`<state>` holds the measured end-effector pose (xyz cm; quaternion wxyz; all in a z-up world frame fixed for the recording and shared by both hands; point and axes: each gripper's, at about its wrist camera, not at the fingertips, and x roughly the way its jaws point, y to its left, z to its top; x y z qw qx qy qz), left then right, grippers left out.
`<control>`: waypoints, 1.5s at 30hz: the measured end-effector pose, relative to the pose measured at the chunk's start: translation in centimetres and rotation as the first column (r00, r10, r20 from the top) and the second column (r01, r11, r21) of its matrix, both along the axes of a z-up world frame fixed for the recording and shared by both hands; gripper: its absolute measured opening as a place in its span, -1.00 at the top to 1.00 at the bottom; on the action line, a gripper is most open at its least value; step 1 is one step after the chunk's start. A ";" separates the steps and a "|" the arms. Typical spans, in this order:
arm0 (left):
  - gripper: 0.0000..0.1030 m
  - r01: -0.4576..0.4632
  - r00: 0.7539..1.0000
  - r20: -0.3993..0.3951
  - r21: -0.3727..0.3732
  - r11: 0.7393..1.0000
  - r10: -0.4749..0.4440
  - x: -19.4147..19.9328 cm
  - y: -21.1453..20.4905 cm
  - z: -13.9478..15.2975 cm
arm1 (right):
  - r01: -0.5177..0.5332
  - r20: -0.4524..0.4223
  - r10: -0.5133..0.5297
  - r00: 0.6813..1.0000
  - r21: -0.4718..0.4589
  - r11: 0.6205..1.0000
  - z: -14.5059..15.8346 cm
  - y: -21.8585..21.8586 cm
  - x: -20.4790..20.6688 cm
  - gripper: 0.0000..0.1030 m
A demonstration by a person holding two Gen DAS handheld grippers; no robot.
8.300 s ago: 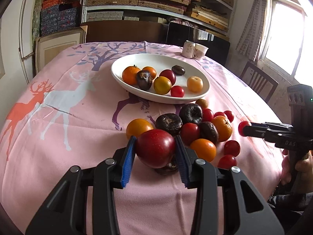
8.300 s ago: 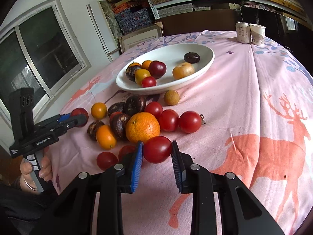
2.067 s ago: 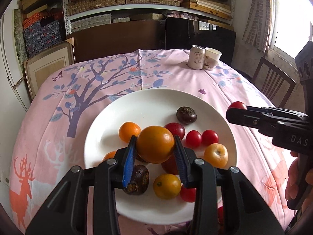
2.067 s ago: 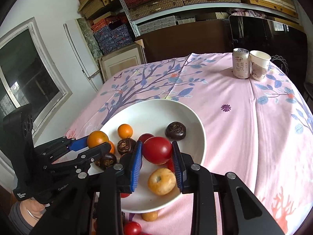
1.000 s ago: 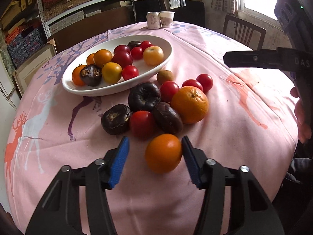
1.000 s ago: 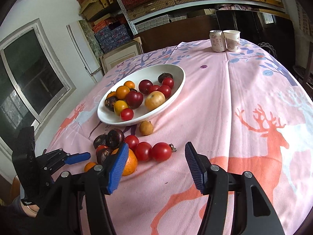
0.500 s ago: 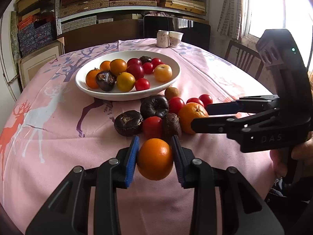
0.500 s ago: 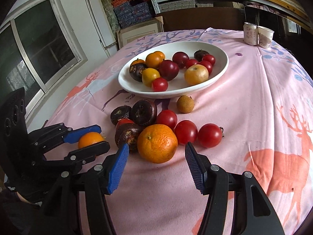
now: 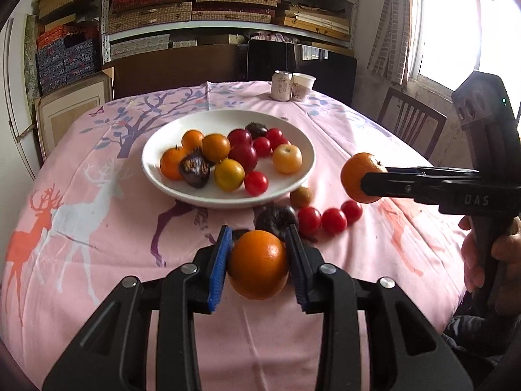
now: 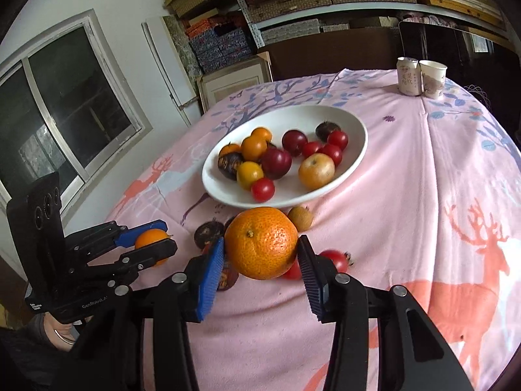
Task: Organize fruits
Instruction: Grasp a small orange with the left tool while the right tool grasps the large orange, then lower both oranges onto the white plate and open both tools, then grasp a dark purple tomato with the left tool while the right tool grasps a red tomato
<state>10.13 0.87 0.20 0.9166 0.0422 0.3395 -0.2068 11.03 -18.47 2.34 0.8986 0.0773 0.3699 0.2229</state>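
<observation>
Your left claw (image 9: 259, 264) grips a small smooth orange fruit (image 9: 259, 265) at lower centre. Your right claw (image 10: 260, 260) is closing on a large dimpled orange mandarin (image 10: 261, 242), lifted clear of the pink desk (image 10: 423, 195), below the white oval plate (image 10: 355, 150).

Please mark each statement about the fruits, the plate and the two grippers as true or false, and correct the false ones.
1. The left gripper holds a smooth orange fruit. True.
2. The right gripper is empty. False: a large dimpled orange sits between its closing jaws.
3. The white plate holds no fruit. False: it holds red, orange, yellow and dark fruits.
4. Three red cherry tomatoes lie on the pink tablecloth beside the plate. True.
5. A can and a paper cup stand side by side beyond the plate. True.
</observation>
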 end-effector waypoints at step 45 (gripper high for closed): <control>0.26 0.207 0.978 -0.048 0.195 0.959 -0.201 -1.5 -7.2 -4.0 | 0.132 -0.015 -0.132 0.991 0.072 0.989 -4.6 -4.3 -0.3 -0.17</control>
